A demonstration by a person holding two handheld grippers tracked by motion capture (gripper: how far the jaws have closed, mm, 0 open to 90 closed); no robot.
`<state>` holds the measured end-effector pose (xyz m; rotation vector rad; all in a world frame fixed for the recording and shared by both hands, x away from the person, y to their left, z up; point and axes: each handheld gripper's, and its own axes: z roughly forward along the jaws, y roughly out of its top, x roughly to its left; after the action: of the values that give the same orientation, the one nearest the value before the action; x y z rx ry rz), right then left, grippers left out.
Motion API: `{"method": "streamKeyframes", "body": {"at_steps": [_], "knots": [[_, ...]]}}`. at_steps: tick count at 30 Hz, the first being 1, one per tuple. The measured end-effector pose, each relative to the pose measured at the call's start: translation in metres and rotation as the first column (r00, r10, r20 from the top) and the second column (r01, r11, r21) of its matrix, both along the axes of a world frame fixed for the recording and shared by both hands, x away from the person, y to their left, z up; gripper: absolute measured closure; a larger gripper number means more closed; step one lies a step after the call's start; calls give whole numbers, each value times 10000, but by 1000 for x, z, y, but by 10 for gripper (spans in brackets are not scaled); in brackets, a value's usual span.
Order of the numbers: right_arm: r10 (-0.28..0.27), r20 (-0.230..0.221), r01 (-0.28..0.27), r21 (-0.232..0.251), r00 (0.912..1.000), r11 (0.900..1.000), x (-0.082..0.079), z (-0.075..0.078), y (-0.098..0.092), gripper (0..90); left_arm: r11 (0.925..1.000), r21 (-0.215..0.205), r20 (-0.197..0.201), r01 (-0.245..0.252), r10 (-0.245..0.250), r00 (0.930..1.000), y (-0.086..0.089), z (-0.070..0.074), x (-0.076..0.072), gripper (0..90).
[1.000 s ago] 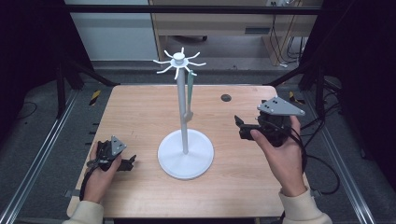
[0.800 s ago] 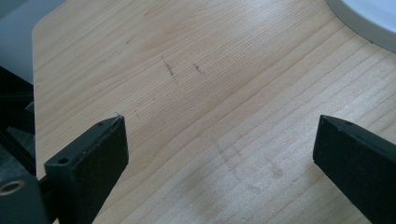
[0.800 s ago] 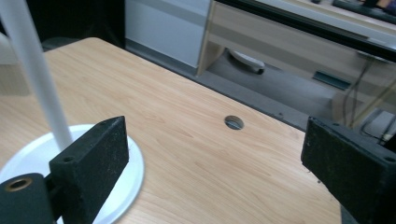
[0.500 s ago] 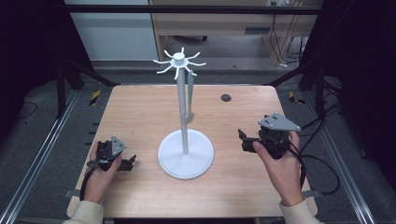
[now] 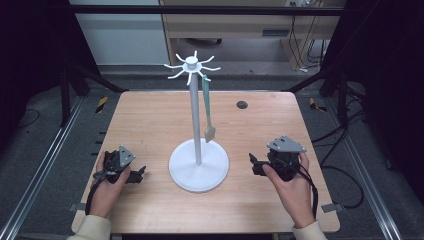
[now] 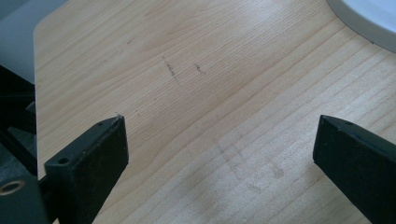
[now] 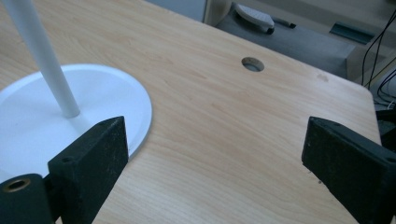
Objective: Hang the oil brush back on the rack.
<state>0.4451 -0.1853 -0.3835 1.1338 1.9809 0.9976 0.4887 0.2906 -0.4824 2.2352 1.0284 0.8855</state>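
Both grippers rest low on the pale wooden counter (image 5: 150, 125), left gripper (image 5: 137, 174) and right gripper (image 5: 254, 165) each with jaws spread wide and empty. Between them stands the white round-based rack with hook arms on top (image 5: 198, 162); a slim grey-green spatula (image 5: 207, 107) hangs from one hook beside the pole. It looks light, stiff and likely smooth, so the handle's mid-length seems the safest place to pinch.

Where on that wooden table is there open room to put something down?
The far left corner, behind the left gripper, is bare wood. So is the stretch between the white stand and the cable hole. It is tightest by the stand's base, between both grippers.
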Motion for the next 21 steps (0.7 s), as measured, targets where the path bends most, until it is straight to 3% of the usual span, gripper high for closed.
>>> {"method": "streamKeyframes", "body": {"at_steps": [12,21], "knots": [[213,-837,-231,-197,9963,9995,3,-33,7,83,10000,-6,13,7,-7,10000,0,0,0,29],[226,-1271,-221,59,9916,9997,15,-49,11,82,10000,-1,9,14,-14,10000,0,0,0,29]]}}
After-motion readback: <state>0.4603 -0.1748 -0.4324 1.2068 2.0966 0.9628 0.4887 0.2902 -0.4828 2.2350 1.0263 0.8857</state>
